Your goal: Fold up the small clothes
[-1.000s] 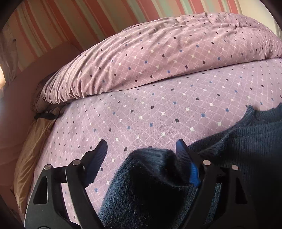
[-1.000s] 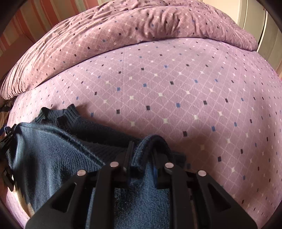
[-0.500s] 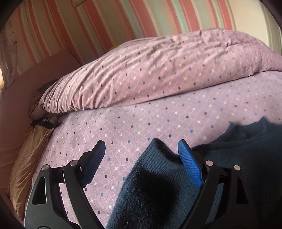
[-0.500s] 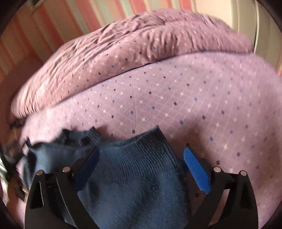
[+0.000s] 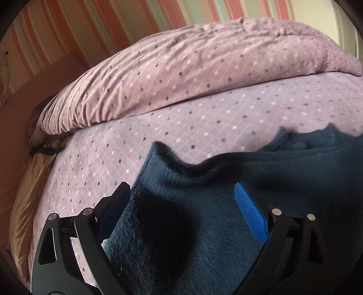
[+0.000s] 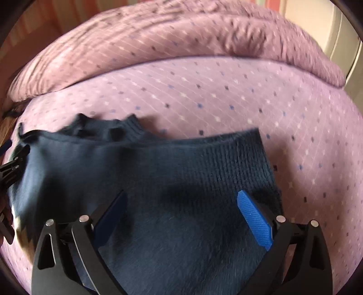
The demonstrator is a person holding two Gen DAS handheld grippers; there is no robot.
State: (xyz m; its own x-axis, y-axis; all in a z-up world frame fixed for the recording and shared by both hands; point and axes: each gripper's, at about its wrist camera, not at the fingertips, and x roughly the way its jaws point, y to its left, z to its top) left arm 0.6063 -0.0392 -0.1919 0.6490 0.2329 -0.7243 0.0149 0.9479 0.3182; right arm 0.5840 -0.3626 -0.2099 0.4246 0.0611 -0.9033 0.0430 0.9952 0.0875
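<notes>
Dark blue knitted sweater (image 6: pixel 172 181) lying on the bed (image 6: pixel 226 95), spread across its near part, ribbed collar (image 6: pixel 133 127) toward the rumpled duvet (image 5: pixel 192 74). The folded edge (image 5: pixel 172 158) forms a raised ridge running across the garment.

Left claw (image 5: pixel 181 202): jaws spread wide, blue pad (image 5: pixel 249 213) exposed, nothing between the jaws but the knit lying beneath them. Right claw (image 6: pixel 181 208): likewise wide open above the sweater, gripping nothing.

Change: one second ago the right claw was pinched shut on a bunched fold of the sweater, and the left claw, already parted, had a hump of cloth standing between its fingers. Half a second ago both were open with the cloth dropping. Now the fabric has settled flatter and wider in both views, and the duvet and striped wall (image 5: pixel 158 20) sit lower in the left view, which suggests the claws have lifted and drawn back.

Judgement: one fold has just been laid and released. The sweater looks only partly folded; a further fold, and smoothing of the ridge, probably remains.
</notes>
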